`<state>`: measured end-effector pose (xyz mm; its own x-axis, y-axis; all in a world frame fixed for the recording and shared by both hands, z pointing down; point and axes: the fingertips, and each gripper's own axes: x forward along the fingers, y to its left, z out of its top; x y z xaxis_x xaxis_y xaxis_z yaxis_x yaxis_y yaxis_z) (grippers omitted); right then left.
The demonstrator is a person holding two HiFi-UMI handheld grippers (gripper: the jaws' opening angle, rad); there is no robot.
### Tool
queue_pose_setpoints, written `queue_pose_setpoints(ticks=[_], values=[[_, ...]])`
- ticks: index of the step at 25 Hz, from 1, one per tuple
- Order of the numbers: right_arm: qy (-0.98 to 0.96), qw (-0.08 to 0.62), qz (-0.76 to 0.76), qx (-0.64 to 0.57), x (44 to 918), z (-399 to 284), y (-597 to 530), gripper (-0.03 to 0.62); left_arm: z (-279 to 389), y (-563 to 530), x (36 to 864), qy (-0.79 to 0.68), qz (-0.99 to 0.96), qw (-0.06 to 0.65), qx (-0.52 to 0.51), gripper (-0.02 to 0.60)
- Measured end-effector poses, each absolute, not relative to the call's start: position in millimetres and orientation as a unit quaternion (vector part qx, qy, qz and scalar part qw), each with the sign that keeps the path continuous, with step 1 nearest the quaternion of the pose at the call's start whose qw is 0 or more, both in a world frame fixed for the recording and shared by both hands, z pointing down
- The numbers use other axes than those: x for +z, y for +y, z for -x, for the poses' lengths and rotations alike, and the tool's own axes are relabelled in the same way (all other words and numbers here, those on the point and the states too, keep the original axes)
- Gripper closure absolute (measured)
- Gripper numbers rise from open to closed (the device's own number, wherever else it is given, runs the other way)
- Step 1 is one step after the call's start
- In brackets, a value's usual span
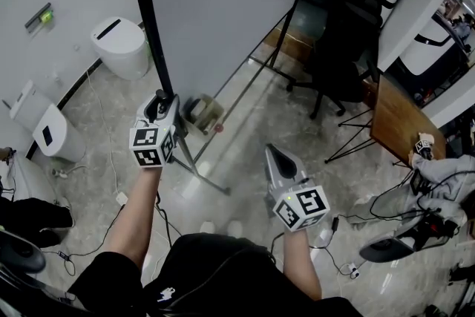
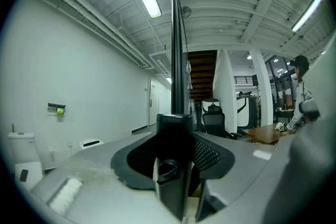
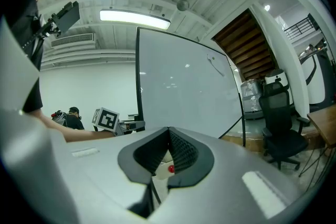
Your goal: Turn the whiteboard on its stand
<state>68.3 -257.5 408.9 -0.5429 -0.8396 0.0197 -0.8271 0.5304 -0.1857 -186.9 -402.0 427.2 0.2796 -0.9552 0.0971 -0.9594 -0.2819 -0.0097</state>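
The whiteboard [image 1: 223, 11] fills the upper middle of the head view. It stands upright on its thin-legged stand [image 1: 286, 26] on the marble floor [image 1: 245, 130], with its white face towards the person's right and its black side edge towards the left hand. From the right gripper view its face [image 3: 184, 86] shows at a slant. From the left gripper view only its black edge [image 2: 175, 60] shows, running straight up like a blade.

The left gripper [image 1: 158, 102] is on that edge low down. In its own view the black frame bar sits between the fingers [image 2: 209, 153], which pinch it. The right gripper [image 1: 273, 154] hangs well apart from the board, nearer the person, pointing at the face. Its fingers [image 3: 181, 147] are pressed together with nothing between them.

The hold needed for the turn looks made, so the reaching part seems done. How far round the board has come I cannot tell, since nothing marks its starting or final facing. What seems left is to swing the gripped edge round on the stand, then let go.
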Motion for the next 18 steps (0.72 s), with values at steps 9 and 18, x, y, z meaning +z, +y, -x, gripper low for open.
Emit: queue_pose_setpoints(ticks=[9,18], values=[[0.879,0.039,0.467,-0.086,406,-64,-254,0.586,193,-385,426,-0.604,-0.795,0.025,0.046,0.388],[0.881,0.042,0.463,-0.085,405,-67,-252,0.585,192,-388,426,-0.606,-0.794,0.007,0.049,0.381]])
